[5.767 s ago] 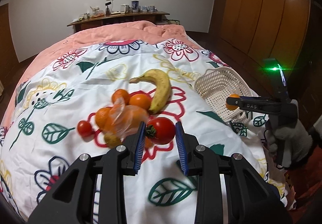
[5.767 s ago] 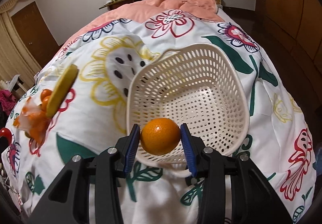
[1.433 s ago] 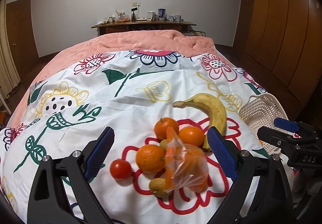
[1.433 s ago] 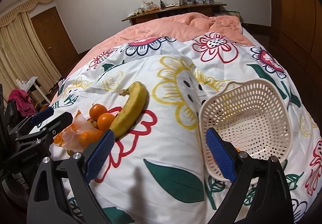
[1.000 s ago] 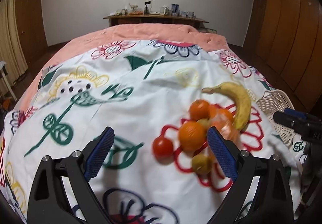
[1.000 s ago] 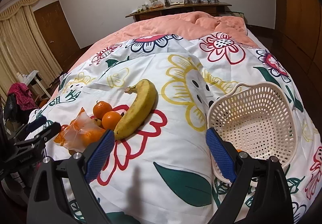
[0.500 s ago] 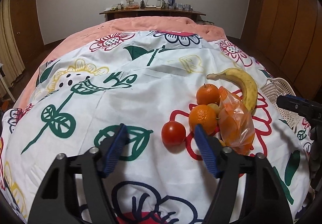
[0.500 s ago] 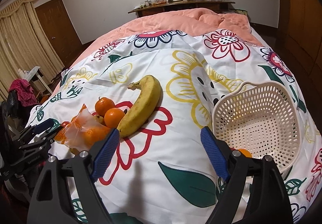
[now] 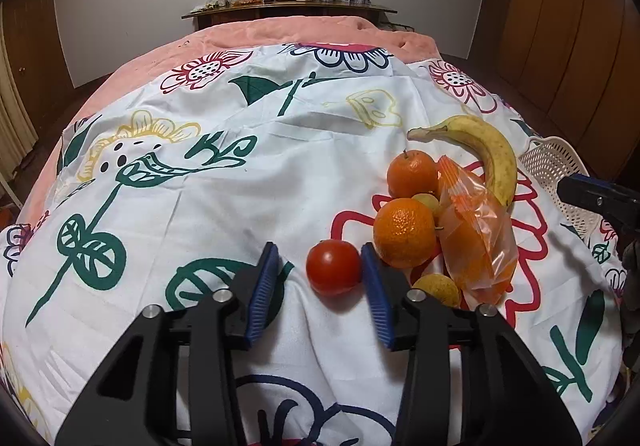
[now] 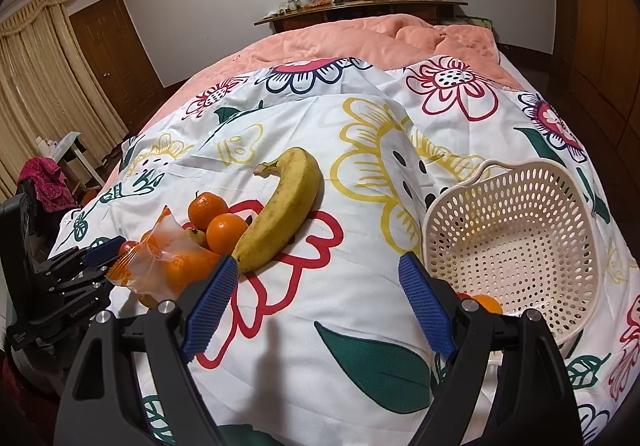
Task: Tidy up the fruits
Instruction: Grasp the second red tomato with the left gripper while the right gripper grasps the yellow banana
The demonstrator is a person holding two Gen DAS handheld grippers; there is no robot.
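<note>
Since half a second ago the left gripper (image 9: 320, 282) has drawn nearer the small red tomato (image 9: 334, 266) and its jaws have just been closing around it. In the left wrist view the right pad lies against the tomato's side, while bare cloth still shows between the fruit and the left pad, so I judge it bracketed, not yet clamped. The tomato sits at the near left edge of the fruit pile on the flowered bedspread (image 9: 200, 205), the easiest piece to take without disturbing the rest. Just right of it lie a large orange (image 9: 405, 232), a second orange (image 9: 412, 173) behind, and an orange plastic bag (image 9: 476, 234) holding more fruit. The banana (image 9: 486, 153) curves along the pile's far right. This gripper pitches steeply down, fingers low to the cloth.

Further right, the right gripper (image 10: 320, 306) hangs over bare bedspread between pile and white basket (image 10: 576, 230), jaws wide apart, nothing between them, angled down likewise. An orange (image 10: 486, 304) shows in the basket's near corner, partly hidden behind the finger. The basket lies well apart from the pile, so each fruit needs a carry. The right gripper looks to be waiting.
</note>
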